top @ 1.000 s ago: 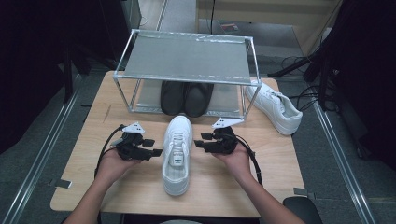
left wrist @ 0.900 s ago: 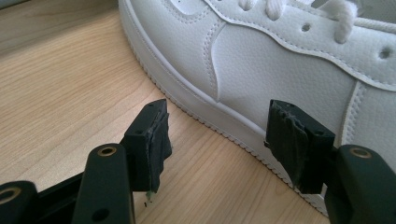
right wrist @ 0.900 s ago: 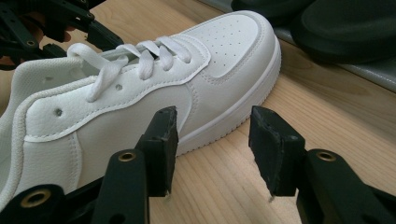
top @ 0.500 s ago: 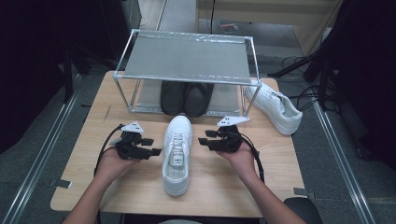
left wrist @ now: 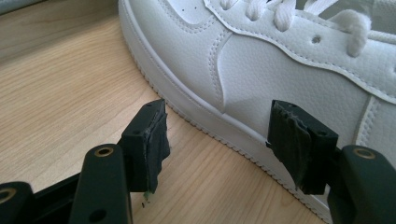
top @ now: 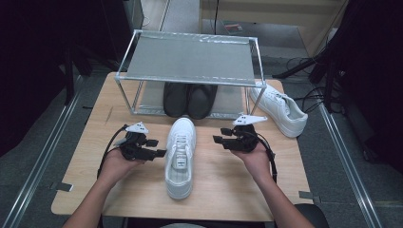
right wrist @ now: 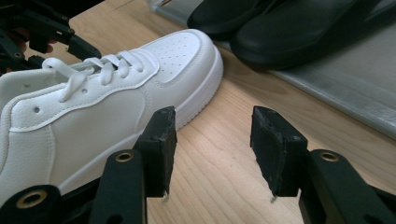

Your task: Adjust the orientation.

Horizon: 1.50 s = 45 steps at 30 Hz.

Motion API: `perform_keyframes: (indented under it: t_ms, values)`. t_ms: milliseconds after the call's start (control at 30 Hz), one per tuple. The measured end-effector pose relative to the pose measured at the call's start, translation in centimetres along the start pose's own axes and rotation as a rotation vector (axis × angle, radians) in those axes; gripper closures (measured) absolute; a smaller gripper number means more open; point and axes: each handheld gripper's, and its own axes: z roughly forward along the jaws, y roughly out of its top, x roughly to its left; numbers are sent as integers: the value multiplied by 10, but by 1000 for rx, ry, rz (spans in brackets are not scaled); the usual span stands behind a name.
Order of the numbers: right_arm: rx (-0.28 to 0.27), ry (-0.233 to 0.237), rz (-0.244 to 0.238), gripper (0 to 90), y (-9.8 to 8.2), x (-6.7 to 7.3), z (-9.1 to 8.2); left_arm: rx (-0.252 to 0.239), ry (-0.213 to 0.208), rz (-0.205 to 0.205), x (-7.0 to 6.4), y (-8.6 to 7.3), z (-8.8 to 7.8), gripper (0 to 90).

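A white lace-up sneaker lies on the wooden table between my two grippers, its toe pointing at the rack. My left gripper is at the sneaker's left side, open. In the left gripper view the left gripper has its jaws just short of the sneaker's sole, with nothing between them. My right gripper hovers open to the right of the sneaker, a clear gap away. In the right gripper view the right gripper stands over bare wood beside the sneaker.
A metal-framed rack stands at the back of the table with a pair of black shoes under its shelf, close to the sneaker's toe. A second white sneaker lies at the rack's right end. Dark floor surrounds the table.
My right gripper has drawn back from the sneaker's right side, moving right and slightly up. The left gripper and the sneaker have stayed in place.
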Motion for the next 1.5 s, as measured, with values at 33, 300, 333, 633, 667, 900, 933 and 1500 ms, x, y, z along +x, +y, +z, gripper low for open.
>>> perform_keyframes:
  t_ms: [33,300,333,633,667,900,933,1500]
  values:
    - [-4,-5,5,518,0,-2,-2,5,-1,3,0,1,0,380]
    - [-15,-50,44,517,-4,-20,-19,9,-11,11,1,6,6,380]
    - [-16,-61,44,517,-4,-22,-21,5,-13,16,1,7,7,380]
    - [-20,-107,73,523,-8,-39,-36,-21,-27,18,3,9,8,381]
    - [-27,-117,76,526,-8,-42,-38,-13,-31,14,3,10,8,379]
    - [-39,-149,94,534,-10,-59,-47,-8,-30,12,3,11,8,376]
    - [-39,-153,100,535,-10,-62,-48,-8,-30,12,3,11,8,377]
    - [-67,-245,130,536,-6,-93,-66,-2,-28,13,4,11,9,375]
